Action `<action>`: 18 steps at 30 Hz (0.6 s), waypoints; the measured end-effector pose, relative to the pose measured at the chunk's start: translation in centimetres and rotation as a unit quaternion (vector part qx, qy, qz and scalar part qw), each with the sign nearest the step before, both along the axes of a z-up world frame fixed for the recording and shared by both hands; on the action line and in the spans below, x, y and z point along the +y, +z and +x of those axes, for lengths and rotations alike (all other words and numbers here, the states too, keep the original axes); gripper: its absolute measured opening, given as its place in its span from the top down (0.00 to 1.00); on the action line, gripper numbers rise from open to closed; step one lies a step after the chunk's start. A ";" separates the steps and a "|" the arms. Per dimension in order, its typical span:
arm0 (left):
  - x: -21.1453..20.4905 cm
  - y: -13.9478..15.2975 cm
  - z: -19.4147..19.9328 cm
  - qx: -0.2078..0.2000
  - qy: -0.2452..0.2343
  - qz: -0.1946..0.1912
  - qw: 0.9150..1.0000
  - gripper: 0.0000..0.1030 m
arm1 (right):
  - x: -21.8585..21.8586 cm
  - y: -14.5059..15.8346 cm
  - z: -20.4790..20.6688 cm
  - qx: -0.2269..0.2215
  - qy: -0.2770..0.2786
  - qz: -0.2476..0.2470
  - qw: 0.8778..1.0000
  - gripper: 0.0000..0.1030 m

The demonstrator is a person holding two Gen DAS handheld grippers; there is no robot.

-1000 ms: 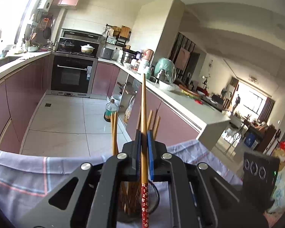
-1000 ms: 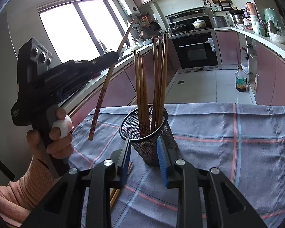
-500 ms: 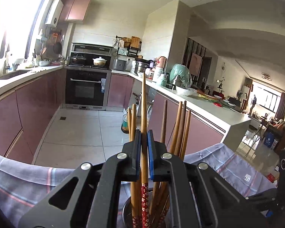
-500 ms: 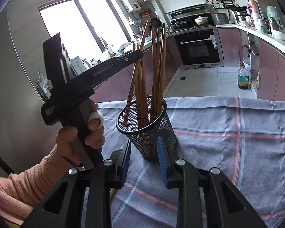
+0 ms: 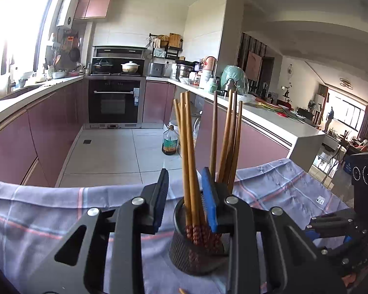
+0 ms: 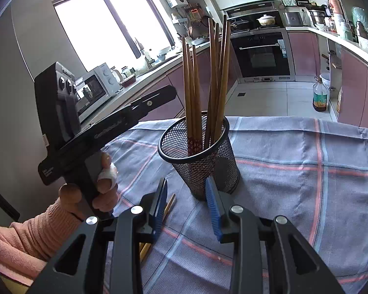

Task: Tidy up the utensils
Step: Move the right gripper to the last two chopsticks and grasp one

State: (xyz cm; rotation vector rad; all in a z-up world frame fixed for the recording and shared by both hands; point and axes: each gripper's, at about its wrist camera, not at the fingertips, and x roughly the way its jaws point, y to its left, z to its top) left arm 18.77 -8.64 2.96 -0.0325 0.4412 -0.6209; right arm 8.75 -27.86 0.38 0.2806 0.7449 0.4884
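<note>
A black mesh holder [image 6: 198,154] stands on the checked cloth and holds several wooden chopsticks [image 6: 193,85] upright. It also shows in the left wrist view [image 5: 193,247], with the chopsticks [image 5: 189,147] rising between my fingers. My left gripper [image 5: 185,196] is open just above the holder's rim; its body [image 6: 105,127] is left of the holder in the right wrist view. My right gripper [image 6: 186,208] is open and empty, low in front of the holder. More loose chopsticks [image 6: 168,207] lie on the cloth under its left finger.
The blue-grey checked cloth [image 6: 294,171] covers the table. Beyond its far edge are the kitchen floor, an oil bottle [image 6: 320,98], pink cabinets and an oven [image 6: 260,56]. The right gripper's body [image 5: 365,186] is at the right of the left wrist view.
My left gripper carried a red-patterned chopstick over the holder, lowered it in and opened. That chopstick now stands in the holder. The right gripper stayed open near the holder's base.
</note>
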 end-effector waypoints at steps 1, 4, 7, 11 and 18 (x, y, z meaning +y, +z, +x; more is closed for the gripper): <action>0.3 -0.1 -0.1 0.008 -0.001 0.000 1.000 0.74 | 0.0 -0.1 0.0 0.002 0.000 0.001 1.000 0.70; 1.5 -0.6 -0.6 0.022 0.001 0.001 1.000 0.74 | 0.1 -0.1 0.0 0.003 0.001 0.003 1.000 0.70; 2.4 -0.9 -1.6 0.028 -0.003 0.012 1.000 0.74 | 0.4 -0.2 -0.2 0.007 0.007 -0.002 1.000 0.70; 3.7 -1.2 -3.0 0.043 -0.006 0.031 0.999 0.71 | 1.6 -0.6 -0.3 0.022 0.028 -0.011 0.999 0.70; 5.7 -2.8 -5.1 0.071 0.002 0.077 0.995 0.68 | 6.6 -3.7 0.3 0.077 0.084 -0.059 0.992 0.73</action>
